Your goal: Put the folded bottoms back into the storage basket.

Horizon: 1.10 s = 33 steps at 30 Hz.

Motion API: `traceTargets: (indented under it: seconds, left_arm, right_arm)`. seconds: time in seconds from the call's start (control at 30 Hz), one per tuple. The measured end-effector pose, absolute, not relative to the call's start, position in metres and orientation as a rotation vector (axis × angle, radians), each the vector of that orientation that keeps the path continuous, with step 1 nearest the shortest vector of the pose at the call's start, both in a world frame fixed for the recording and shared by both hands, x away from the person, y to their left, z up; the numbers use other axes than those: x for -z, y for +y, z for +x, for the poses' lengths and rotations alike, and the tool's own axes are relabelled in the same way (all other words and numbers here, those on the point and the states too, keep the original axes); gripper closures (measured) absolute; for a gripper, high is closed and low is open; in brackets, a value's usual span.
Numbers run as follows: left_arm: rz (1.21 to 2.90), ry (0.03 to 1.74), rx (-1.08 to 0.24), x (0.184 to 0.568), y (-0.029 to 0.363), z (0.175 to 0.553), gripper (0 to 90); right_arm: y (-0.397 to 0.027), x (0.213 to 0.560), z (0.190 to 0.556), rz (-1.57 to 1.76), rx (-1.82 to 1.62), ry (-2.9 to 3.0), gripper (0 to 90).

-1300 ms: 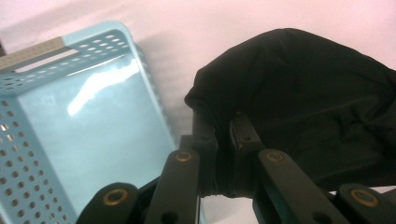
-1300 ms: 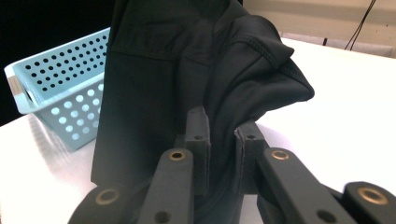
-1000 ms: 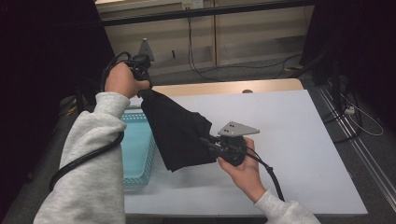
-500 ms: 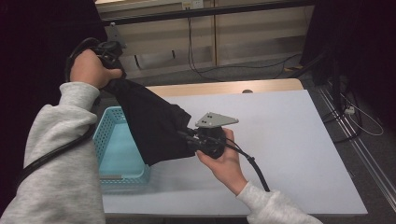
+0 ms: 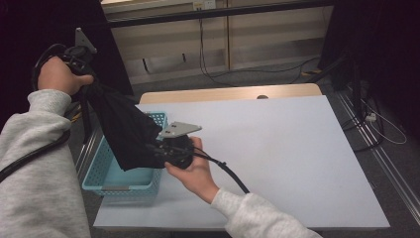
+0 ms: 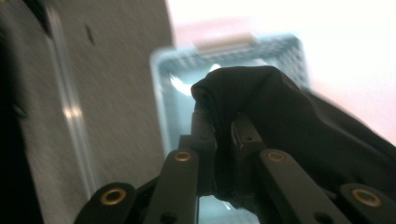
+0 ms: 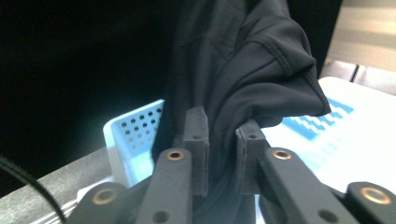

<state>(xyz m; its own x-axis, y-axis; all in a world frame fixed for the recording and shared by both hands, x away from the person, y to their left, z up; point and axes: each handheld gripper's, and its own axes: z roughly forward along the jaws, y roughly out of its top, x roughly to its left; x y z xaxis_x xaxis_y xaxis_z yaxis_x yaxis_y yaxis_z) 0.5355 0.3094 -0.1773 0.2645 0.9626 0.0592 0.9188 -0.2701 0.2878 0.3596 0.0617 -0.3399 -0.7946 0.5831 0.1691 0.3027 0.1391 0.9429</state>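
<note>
A black garment (image 5: 124, 129) hangs stretched between my two grippers above a light blue perforated basket (image 5: 99, 174). My left gripper (image 5: 88, 79) is raised high at the far left, shut on the garment's upper end. In the left gripper view the cloth (image 6: 280, 107) bunches between that gripper's (image 6: 223, 135) pads over the basket (image 6: 161, 93). My right gripper (image 5: 151, 148) is lower, by the basket's right wall, and holds the lower end. Its jaws have just been opening a little. The fabric (image 7: 243, 60) still sits pinched in the right gripper (image 7: 222, 140), with the basket (image 7: 133, 130) behind.
The basket stands at the left edge of the white table (image 5: 277, 139), partly overhanging the floor. A wooden strip (image 5: 228, 93) runs along the table's far edge. Cables lie on the floor (image 5: 376, 124) to the right.
Both hands carried the garment leftward, from above the table to above the basket. The left hand rose and swung out past the table's left edge.
</note>
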Motion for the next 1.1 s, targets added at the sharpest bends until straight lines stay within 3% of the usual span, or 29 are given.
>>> traceTargets:
  seconds: [0.03, 0.07, 0.1, 0.13, 0.2, 0.4, 0.73, 1.0, 1.1]
  left_arm:
    - [2.324, 1.764, -0.358, 0.185, 0.314, 0.537, 76.9]
    - [2.290, 1.720, -0.430, 0.193, 0.317, 0.539, 65.4]
    - [2.295, 1.692, -0.471, 0.199, 0.319, 0.538, 41.8]
    - [2.319, 1.696, -0.455, 0.205, 0.318, 0.537, 40.0]
    - [2.314, 1.669, -0.420, 0.215, 0.317, 0.534, 38.7]
    - [2.338, 1.590, -0.398, 0.241, 0.307, 0.524, 27.7]
    - [2.353, 1.506, -0.317, 0.292, 0.294, 0.514, 23.5]
    - [2.344, 1.435, -0.323, 0.322, 0.287, 0.506, 21.0]
    - [2.337, 1.420, -0.345, 0.332, 0.289, 0.500, 24.1]
  right_arm:
    - [0.068, 0.344, 0.364, 0.875, -1.691, 2.199, 61.8]
    - [0.072, 0.347, 0.369, 0.909, -1.667, 2.245, 52.3]
    - [0.071, 0.350, 0.372, 0.920, -1.637, 2.272, 49.7]
    - [0.067, 0.351, 0.372, 0.902, -1.598, 2.259, 47.5]
    - [0.052, 0.353, 0.372, 0.886, -1.597, 2.213, 39.9]
    - [-0.002, 0.361, 0.373, 0.876, -1.528, 2.189, 35.1]
    - [-0.077, 0.383, 0.367, 0.912, -1.453, 2.184, 22.3]
    - [-0.124, 0.414, 0.369, 1.017, -1.361, 2.191, 20.1]
    - [-0.137, 0.422, 0.368, 1.043, -1.321, 2.197, 19.4]
